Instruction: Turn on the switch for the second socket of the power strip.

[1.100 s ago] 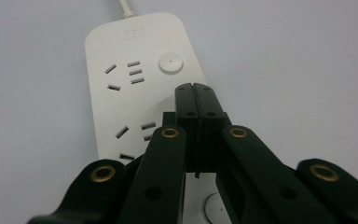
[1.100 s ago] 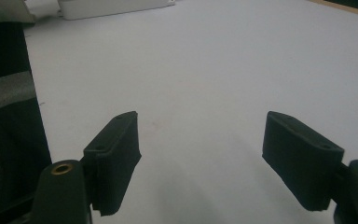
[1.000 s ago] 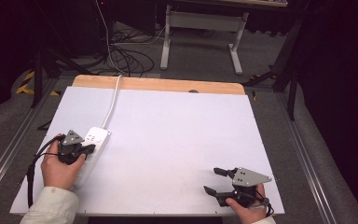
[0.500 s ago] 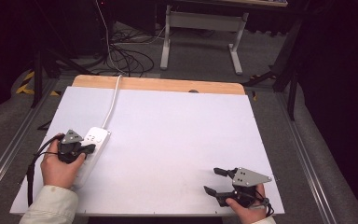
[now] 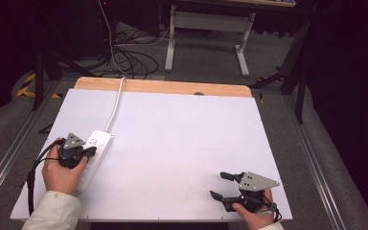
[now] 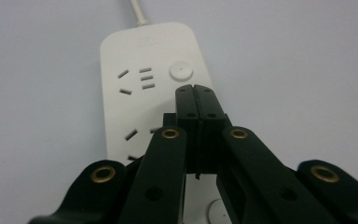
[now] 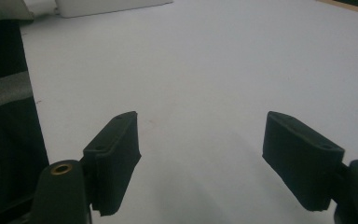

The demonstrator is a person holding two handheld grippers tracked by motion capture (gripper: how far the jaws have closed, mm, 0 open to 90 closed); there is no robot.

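Left tool [image 6: 196, 88], pressed together, hovers by the power strip's [image 6: 135, 107] button [image 6: 180, 72] — a slip could miss it; right tool [image 7: 200, 154] is spread, idle.

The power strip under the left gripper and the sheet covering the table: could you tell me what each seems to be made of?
The power strip looks like moulded white plastic with a smooth, faintly satin finish: rounded corners, crisp socket slots and a round button. The sheet looks like matte white board or laminate, flat and without glare; which one I cannot tell. A bare strip along the far edge looks like light wood.
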